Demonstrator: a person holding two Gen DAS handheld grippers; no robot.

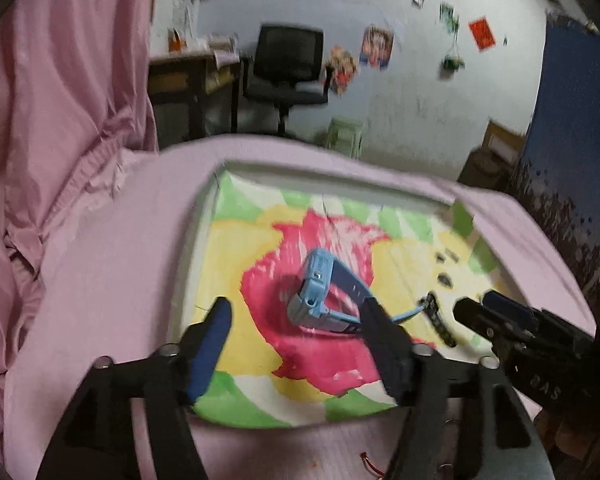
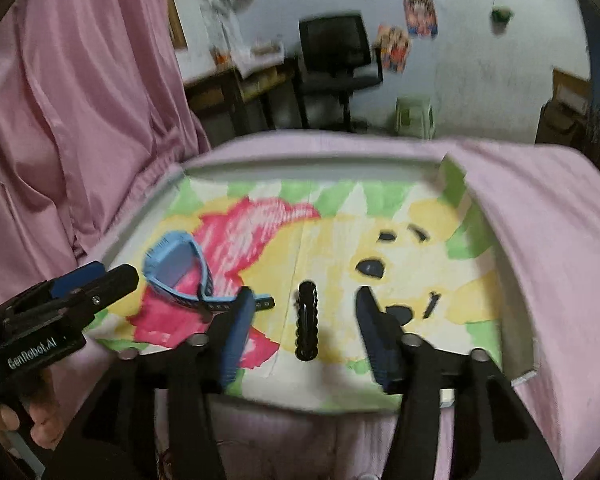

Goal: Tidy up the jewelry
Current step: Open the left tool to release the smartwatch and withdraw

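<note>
While both hand-held grippers hover spread and empty over a shallow tray (image 2: 516,280) lined with a cartoon drawing, a blue watch (image 1: 320,292) lies on the red patch of it, just ahead of the left hand-held gripper (image 1: 296,320). Ahead of the right hand-held gripper (image 2: 304,304), between its 2 fingers, lies a black hair clip (image 2: 307,320), near the watch strap. Pink cloth (image 2: 540,208) surrounds the tray.
</note>
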